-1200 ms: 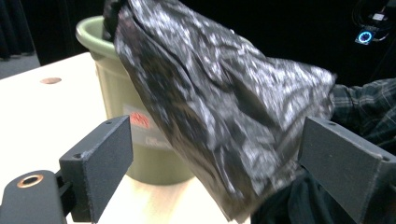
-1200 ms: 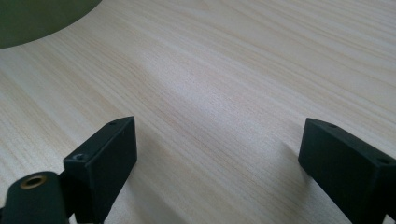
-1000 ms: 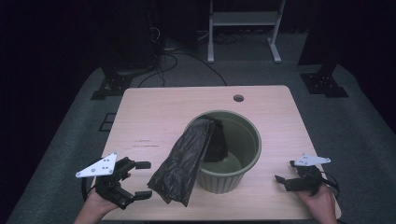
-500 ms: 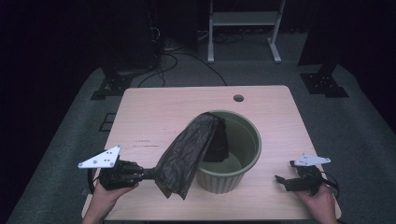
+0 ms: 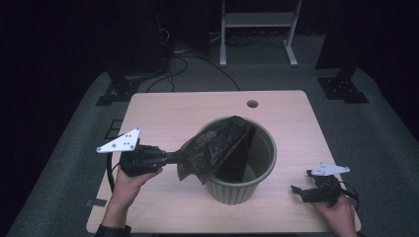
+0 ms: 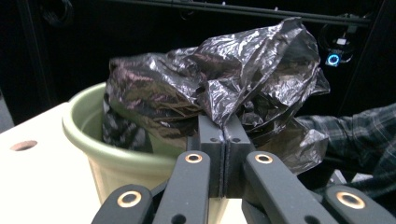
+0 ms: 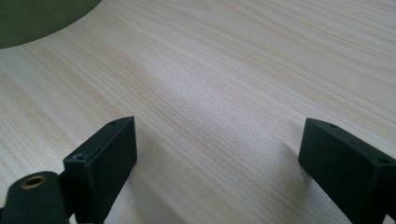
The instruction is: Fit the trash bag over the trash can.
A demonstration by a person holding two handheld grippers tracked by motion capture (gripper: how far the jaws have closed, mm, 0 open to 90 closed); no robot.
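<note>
While the crumpled black plastic bin bag (image 5: pixel 217 148) hung half in and half out of the round olive-green plastic bin (image 5: pixel 264 148), its near-left edge was pinched between the pads of the left gripper (image 5: pixel 174 158), which had just clamped shut on the film. In the left gripper view the two black jaws met flat against each other with a fold of the glossy bag (image 6: pixel 219 88) rising straight out of them, the rest of it bunched above and behind the bin's (image 6: pixel 84 126) rim. The bag stretched from that gripper, just left of the bin, up and over the rim into the bin's mouth. The bin stood on the pale wooden table (image 5: pixel 197 108), a little toward the near edge. Well apart from it, at the table's near-right corner, the right gripper (image 5: pixel 300 190) rested low over bare wood (image 7: pixel 233 93), its jaws spread wide with nothing between them.
</note>
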